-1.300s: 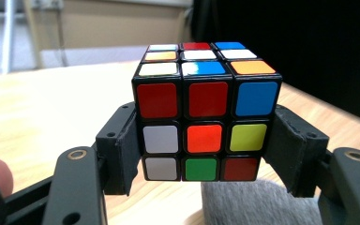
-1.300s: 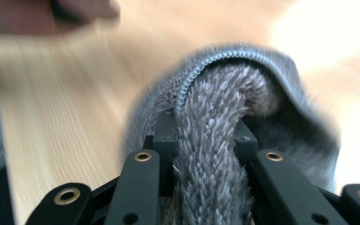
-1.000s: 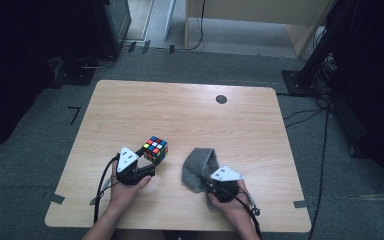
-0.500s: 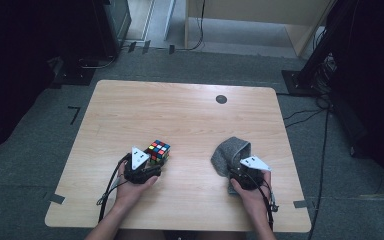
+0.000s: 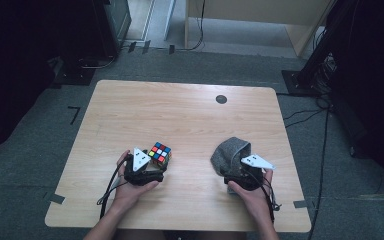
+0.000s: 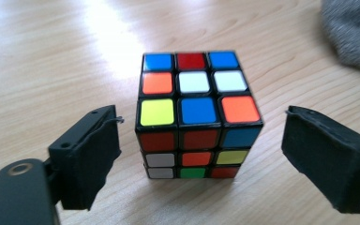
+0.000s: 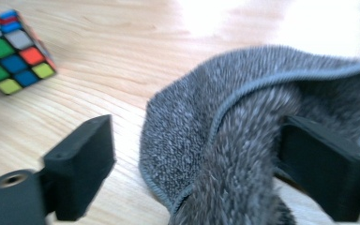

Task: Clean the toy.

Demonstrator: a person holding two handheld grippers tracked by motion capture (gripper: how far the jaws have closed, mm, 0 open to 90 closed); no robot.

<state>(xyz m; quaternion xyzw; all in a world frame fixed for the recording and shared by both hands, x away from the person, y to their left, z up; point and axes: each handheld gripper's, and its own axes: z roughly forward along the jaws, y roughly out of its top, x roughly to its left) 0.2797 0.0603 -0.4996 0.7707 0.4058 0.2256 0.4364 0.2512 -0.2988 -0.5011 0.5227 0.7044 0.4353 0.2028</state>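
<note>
Fingers (image 6: 89,159) just opened; scrambled cube (image 6: 194,112) upright between.

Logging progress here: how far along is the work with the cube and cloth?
Done: the cube stands on the table, the cloth lies crumpled to its right. In hand: both grippers' jaws have just been opening; left gripper straddles the cube untouched, right gripper is around cloth. Left: seemingly only withdrawing.

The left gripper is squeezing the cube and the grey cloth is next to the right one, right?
Not quite. The left gripper is not squeezing the cube: its fingers have just opened and stand apart from the cube's sides, as the left gripper view shows. The grey cloth is indeed by the right gripper.
</note>
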